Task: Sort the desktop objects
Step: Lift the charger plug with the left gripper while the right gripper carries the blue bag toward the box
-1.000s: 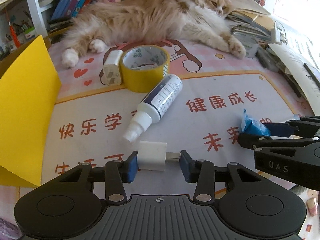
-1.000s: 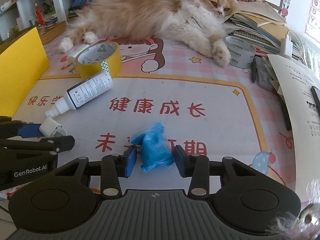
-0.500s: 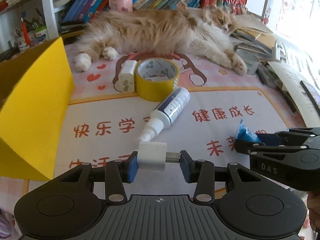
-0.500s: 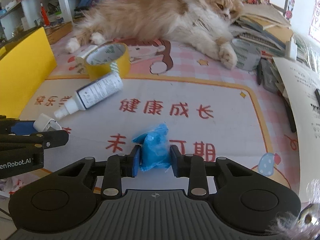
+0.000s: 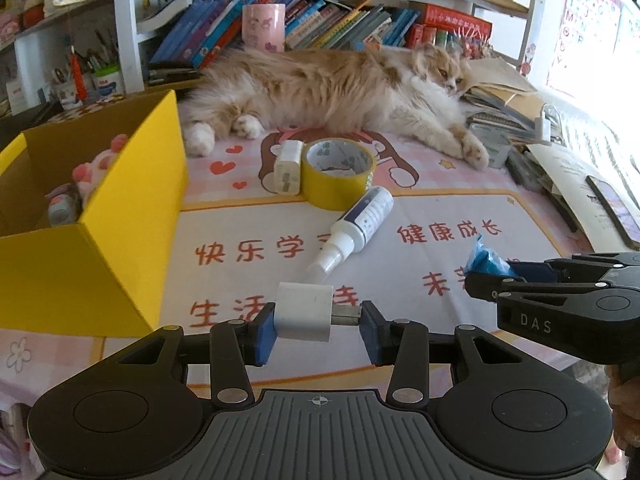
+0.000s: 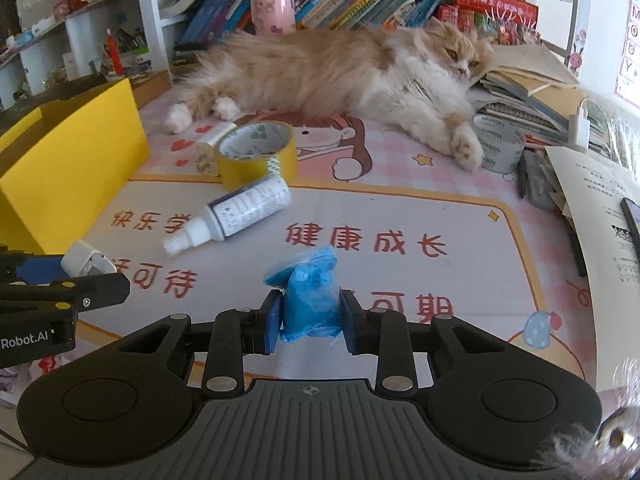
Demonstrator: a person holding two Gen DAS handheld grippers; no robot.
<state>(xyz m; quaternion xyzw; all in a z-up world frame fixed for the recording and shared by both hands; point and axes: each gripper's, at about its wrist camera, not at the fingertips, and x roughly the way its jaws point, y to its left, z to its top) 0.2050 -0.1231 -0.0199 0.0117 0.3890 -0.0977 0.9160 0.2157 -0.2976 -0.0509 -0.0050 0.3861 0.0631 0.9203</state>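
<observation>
My left gripper (image 5: 316, 322) is shut on a white charger plug (image 5: 305, 311), gripped end to end and lifted above the mat. My right gripper (image 6: 308, 316) is shut on a blue plastic bag roll (image 6: 310, 300), also off the mat. In the left wrist view the right gripper (image 5: 486, 280) shows at the right edge with the blue bag roll (image 5: 486, 261). On the mat lie a white spray bottle (image 5: 354, 226), a yellow tape roll (image 5: 338, 172) and a small white box (image 5: 288, 166). The open yellow box (image 5: 132, 208) stands at the left, with soft toys inside.
A long-haired orange and white cat (image 5: 336, 92) lies across the back of the desk. A grey tape roll (image 6: 498, 142), stacked books and papers (image 6: 592, 208) crowd the right side. A bookshelf with a pink cup (image 5: 264, 26) stands behind.
Both grippers rose and drew back from the mat. The right gripper closed on the blue bag roll and lifted it. The yellow box's inside came into the left view.
</observation>
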